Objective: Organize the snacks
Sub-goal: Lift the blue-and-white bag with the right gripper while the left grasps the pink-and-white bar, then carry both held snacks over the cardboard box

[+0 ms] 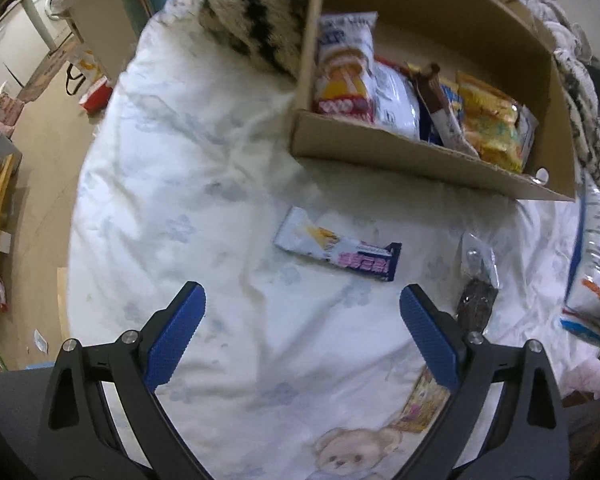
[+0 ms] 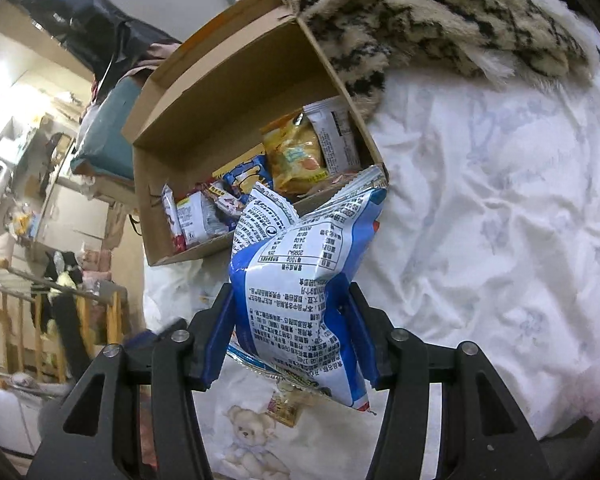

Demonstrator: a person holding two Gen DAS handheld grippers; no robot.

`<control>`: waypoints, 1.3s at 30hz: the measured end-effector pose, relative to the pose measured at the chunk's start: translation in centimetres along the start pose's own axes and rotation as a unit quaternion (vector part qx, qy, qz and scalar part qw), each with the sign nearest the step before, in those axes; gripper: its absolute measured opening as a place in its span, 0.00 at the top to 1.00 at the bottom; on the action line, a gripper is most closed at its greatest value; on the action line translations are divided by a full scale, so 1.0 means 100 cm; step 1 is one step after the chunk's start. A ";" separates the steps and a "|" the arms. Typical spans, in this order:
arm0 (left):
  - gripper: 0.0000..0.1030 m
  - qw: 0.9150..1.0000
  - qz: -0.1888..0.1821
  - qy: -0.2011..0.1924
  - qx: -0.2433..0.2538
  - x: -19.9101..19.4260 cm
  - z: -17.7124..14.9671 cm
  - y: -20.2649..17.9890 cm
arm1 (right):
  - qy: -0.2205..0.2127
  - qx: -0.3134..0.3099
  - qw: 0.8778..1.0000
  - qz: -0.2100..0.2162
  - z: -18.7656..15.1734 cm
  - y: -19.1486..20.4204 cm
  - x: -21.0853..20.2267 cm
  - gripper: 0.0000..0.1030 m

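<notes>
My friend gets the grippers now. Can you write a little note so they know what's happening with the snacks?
Right gripper: shut on the blue-and-white snack bag, held in front of the cardboard box.
Left gripper: open, empty, above the bed sheet.
Done: several snacks are in the box.
Left: drop in the held bag, then the white-and-purple bar, the dark clear-wrapped snack and the yellow packet.

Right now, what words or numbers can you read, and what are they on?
"100g": on the bag, upside down in a table; the rest of its print is Chinese and too small to read.
Bar: pink label, too blurred.
Packs in the box: too blurred.
</notes>
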State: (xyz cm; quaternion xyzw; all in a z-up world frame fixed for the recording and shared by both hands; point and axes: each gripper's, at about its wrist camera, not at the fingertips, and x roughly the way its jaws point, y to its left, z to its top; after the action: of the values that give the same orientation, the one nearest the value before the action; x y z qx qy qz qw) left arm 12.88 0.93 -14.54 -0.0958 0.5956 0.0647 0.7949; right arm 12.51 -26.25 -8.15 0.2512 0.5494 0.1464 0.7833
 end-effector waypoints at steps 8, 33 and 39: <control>0.24 0.992 0.007 0.017 -0.128 0.038 0.030 -0.009 | -0.014 0.009 1.000 0.001 0.005 -0.003 -0.006 0.46; 0.82 0.996 0.012 0.054 -0.065 0.018 -0.012 0.023 | 0.000 -0.012 1.000 0.011 0.003 0.008 -0.002 0.46; 0.82 0.999 -0.003 0.019 -0.041 -0.020 -0.018 0.026 | -0.001 -0.016 1.000 0.010 -0.001 0.011 -0.005 0.46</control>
State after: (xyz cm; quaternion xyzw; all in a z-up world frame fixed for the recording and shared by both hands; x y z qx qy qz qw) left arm 10.08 3.06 -13.29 -0.1308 0.6069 0.0850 0.7793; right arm 12.30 -25.57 -7.23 0.2441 0.5433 0.1631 0.7866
